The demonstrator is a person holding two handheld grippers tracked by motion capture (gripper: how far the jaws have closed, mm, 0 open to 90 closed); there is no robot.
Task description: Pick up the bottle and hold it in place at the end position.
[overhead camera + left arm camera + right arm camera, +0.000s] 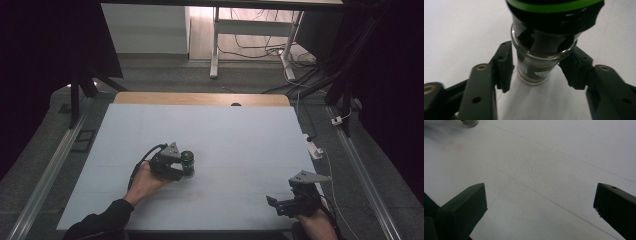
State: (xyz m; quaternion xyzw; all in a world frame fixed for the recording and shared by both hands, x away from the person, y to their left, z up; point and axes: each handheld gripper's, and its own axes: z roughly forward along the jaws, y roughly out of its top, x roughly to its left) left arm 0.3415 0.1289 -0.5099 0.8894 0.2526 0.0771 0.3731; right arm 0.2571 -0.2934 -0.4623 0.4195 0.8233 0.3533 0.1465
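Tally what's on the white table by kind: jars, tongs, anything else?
Glass jar with black-and-green lid: 1, clamped in the left tongs
Handheld tongs: 2, the left shut on the jar, the right tongs open with nothing between their jaws, near the table's front right edge
Other loose items on the table: 0
Total: 3

No text, brand or number can be read; the label on the glass jar [535, 67] is too blurred to make out.
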